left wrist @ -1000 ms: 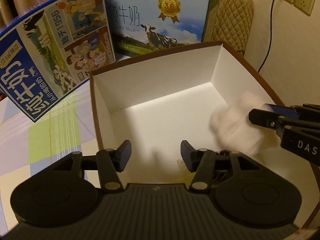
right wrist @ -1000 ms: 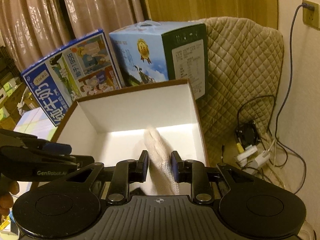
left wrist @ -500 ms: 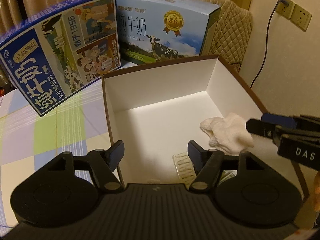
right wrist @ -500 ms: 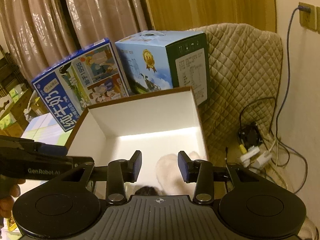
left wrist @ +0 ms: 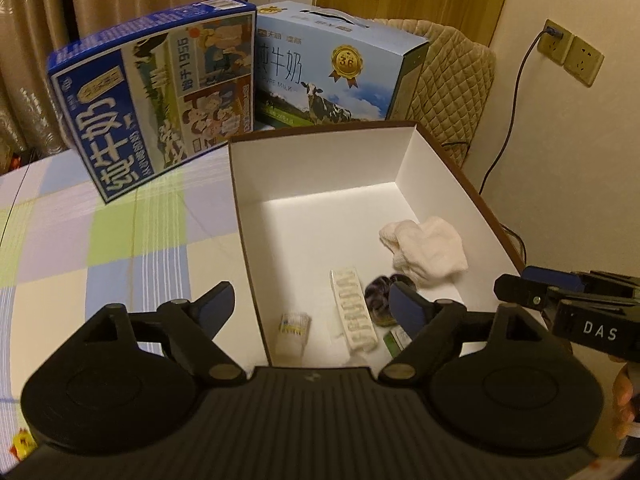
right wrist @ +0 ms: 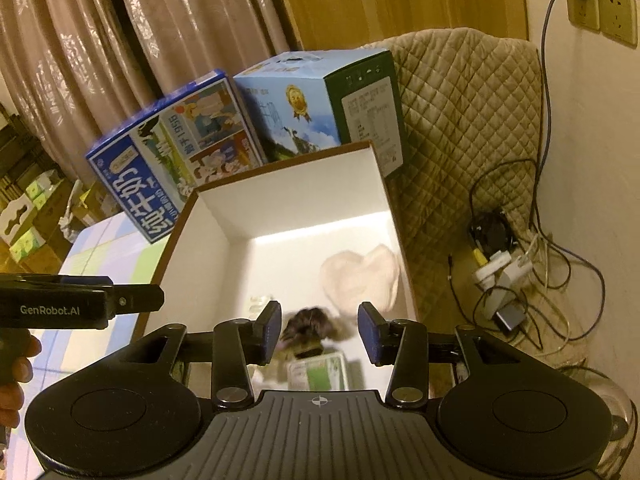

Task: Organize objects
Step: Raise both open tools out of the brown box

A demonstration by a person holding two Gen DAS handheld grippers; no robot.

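Observation:
A brown-edged box with a white inside (left wrist: 320, 168) (right wrist: 288, 184) stands on the table. A white knitted cloth (left wrist: 424, 250) (right wrist: 360, 276) lies loose on its floor near the right wall. Closer to me lie a white patterned strip (left wrist: 356, 312), a small white packet (left wrist: 294, 326), a dark purple fuzzy item (left wrist: 380, 294) (right wrist: 310, 324) and a green-and-white packet (left wrist: 396, 338) (right wrist: 318, 370). My left gripper (left wrist: 310, 310) is open above the box's near left wall. My right gripper (right wrist: 318, 334) (left wrist: 520, 286) is open above the near end, empty.
Two milk cartons stand behind the box: a dark blue one (left wrist: 160, 92) (right wrist: 172, 164) leaning left, a light blue one (left wrist: 336, 76) (right wrist: 316, 104) beside it. A checked tablecloth (left wrist: 100, 240) covers the table. A quilted cover (right wrist: 468, 120), cables and a power strip (right wrist: 504, 272) are at right.
My right gripper opened and let the white cloth drop into the box. Both grippers drew back and up, so more of the box's near contents show.

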